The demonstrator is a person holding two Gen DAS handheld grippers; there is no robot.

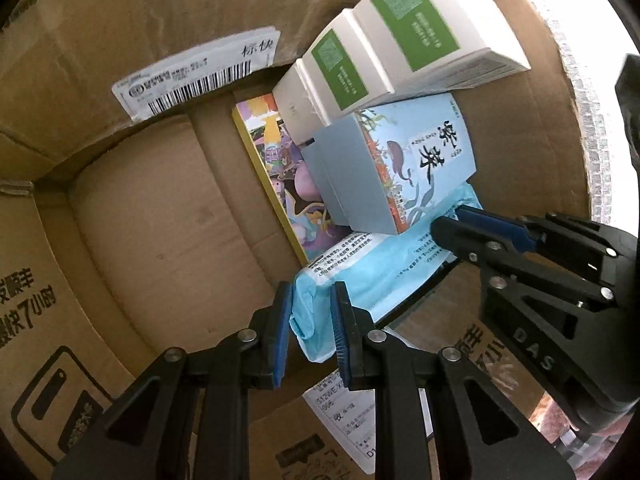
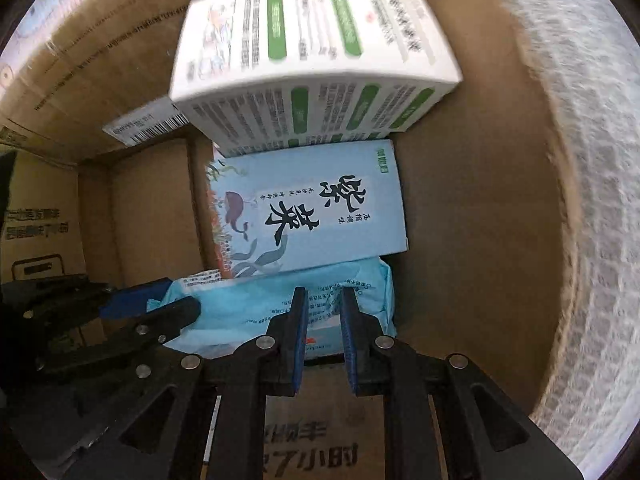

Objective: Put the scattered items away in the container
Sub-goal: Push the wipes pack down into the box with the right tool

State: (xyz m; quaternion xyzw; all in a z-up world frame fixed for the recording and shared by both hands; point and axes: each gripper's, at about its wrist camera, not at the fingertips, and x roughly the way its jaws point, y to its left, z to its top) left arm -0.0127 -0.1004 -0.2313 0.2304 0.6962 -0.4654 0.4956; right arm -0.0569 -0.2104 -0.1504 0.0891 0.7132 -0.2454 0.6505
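Both tools, left [image 1: 311, 332] and right [image 2: 325, 330], pinch the blue pack [image 1: 372, 272] inside the carton [image 1: 160, 208]; next, likely release beside the boxes [image 1: 400, 168]

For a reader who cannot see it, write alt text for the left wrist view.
Both grippers reach into a cardboard box: the left gripper pinches a light blue packet, the right gripper at its far end. On the packet rests a pale blue carton, with white-and-green boxes behind.
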